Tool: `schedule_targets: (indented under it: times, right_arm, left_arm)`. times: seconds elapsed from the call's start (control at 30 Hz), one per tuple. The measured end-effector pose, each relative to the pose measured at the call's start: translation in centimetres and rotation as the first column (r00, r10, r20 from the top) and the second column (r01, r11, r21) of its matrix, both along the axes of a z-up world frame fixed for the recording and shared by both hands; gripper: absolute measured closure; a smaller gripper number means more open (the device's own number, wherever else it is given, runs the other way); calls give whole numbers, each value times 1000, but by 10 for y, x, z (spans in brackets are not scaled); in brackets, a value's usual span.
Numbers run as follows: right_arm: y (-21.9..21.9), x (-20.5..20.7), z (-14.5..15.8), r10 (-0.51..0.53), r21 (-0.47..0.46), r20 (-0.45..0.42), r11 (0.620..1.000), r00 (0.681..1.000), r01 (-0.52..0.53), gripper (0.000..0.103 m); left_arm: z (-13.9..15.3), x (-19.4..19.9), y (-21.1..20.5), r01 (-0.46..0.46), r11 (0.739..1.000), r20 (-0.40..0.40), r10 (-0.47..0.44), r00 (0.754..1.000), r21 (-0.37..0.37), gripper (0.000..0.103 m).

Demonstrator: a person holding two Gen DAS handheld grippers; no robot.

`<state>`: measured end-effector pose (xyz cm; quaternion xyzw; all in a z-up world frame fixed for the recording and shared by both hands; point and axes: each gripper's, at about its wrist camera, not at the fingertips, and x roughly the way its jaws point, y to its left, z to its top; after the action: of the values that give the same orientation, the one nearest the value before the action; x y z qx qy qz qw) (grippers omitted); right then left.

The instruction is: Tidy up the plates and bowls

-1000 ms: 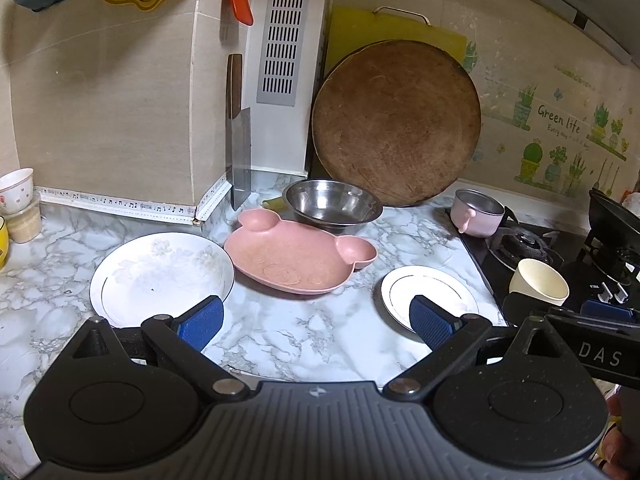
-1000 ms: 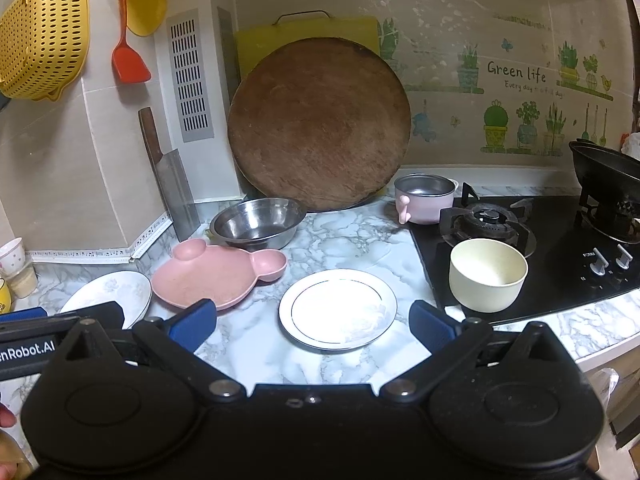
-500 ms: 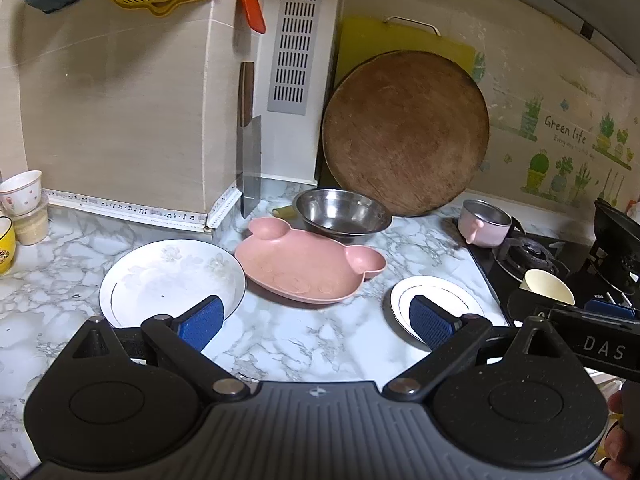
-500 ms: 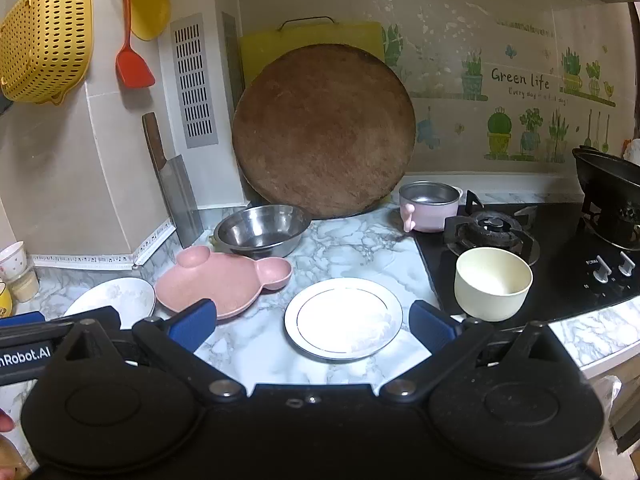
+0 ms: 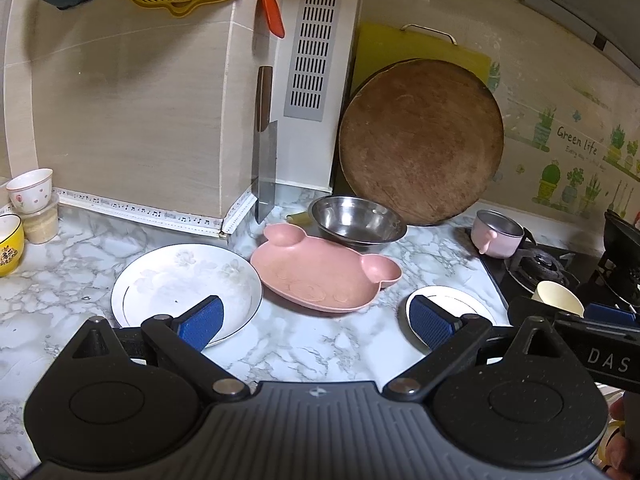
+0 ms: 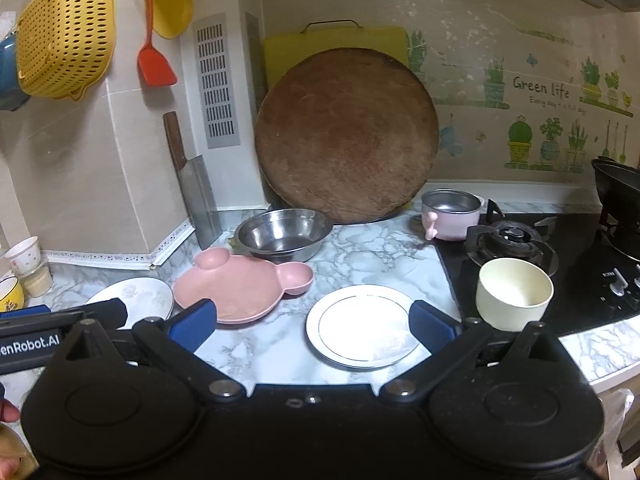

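left gripper (image 5: 316, 318): spread, empty, above surface (image 5: 312, 344)
right gripper (image 6: 312, 322): spread, empty
large plate (image 5: 176, 284): surface, 10 o'clock of left gripper
pink plate (image 5: 320, 276): 12 o'clock, touching steel bowl (image 5: 356, 222)
small plate (image 6: 360, 326): between right gripper's fingers
cream bowl (image 6: 514, 294): on stove (image 6: 560, 280), 2 o'clock

Plates: three (image 6: 362, 326) (image 6: 134, 298) (image 6: 240, 286). Bowls: three (image 6: 284, 234) (image 6: 514, 294) (image 6: 452, 214). Cups: three (image 5: 30, 190) (image 5: 8, 244) (image 5: 40, 226).

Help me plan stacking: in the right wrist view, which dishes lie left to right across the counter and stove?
Floral white plate → pink bear plate → small white plate → cream bowl.
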<state>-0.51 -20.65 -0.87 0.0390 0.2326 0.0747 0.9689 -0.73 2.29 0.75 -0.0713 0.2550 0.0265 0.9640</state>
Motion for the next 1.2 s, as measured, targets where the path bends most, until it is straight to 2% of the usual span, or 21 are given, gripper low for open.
schedule_targets:
  times: [0.63, 0.8, 1.0, 1.2]
  right_arm:
    - [7, 4, -5, 10, -6, -8, 1000, 1000, -10, 0]
    - [22, 19, -8, 72, -16, -15, 997, 997, -72, 0]
    - [53, 47, -13, 215, -11, -19, 976, 976, -215, 0]
    - [96, 90, -33, 310, -26, -129, 949, 942, -315, 0]
  left_arm:
    - [-2, 4, 7, -11, 1000, -1, 11, 1000, -15, 3]
    - [-9, 12, 29, -85, 995, -24, 84, 996, -47, 3]
    - [-17, 28, 77, -192, 980, -57, 188, 980, -59, 3]
    - [-30, 49, 143, -322, 945, -130, 313, 941, -55, 3]
